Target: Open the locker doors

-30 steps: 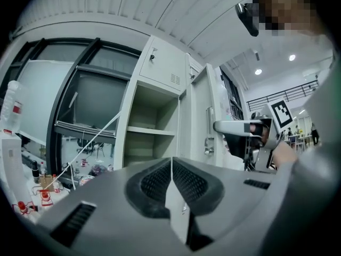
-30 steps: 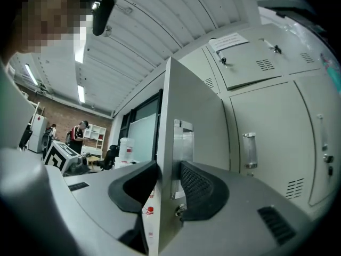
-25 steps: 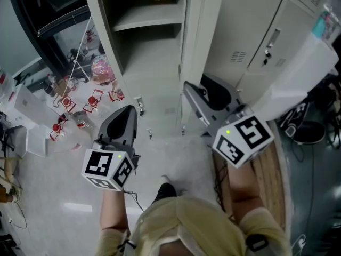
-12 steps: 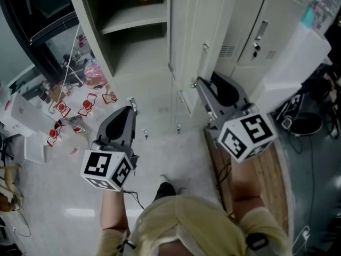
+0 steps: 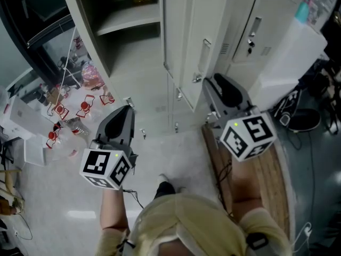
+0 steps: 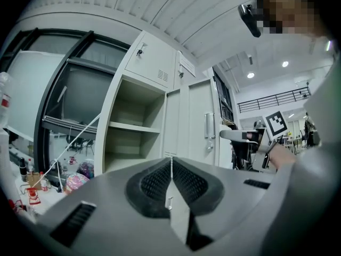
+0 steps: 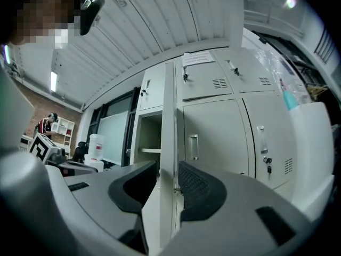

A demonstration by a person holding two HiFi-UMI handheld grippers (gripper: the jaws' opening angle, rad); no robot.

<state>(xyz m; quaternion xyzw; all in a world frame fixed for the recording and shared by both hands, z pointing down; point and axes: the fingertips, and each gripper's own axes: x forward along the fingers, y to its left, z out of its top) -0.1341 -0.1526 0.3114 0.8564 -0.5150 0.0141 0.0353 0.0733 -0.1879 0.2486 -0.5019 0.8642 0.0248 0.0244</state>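
Observation:
A bank of cream lockers fills the back. One tall locker [image 5: 128, 20] [image 6: 136, 137] stands open, its shelves almost bare. Its door [image 5: 178, 36] [image 7: 169, 116] is swung out towards me and shows edge-on in the right gripper view. My right gripper [image 5: 210, 84] [image 7: 168, 180] has a jaw on each side of that door's free edge, closed to its thickness, by the small latch. The left gripper [image 5: 127, 110] [image 6: 171, 167] hangs shut and empty, apart from the lockers and low on the left. A closed door with a handle [image 5: 205, 52] [image 7: 193, 145] is the neighbour on the right.
Floor clutter lies at the left: a pink bag [image 5: 93, 73], red-and-white pieces [image 5: 85, 108], a white box [image 5: 26, 116]. A wooden board [image 5: 266, 164] and cables lie at the right, below a bulky white cover [image 5: 298, 57]. My shoe [image 5: 165, 188] is near the lockers.
The right gripper has stayed at the door's edge and shifted slightly right. The lockers have slid left in the head view, so the neighbouring door's handle now shows. The left gripper has barely moved.

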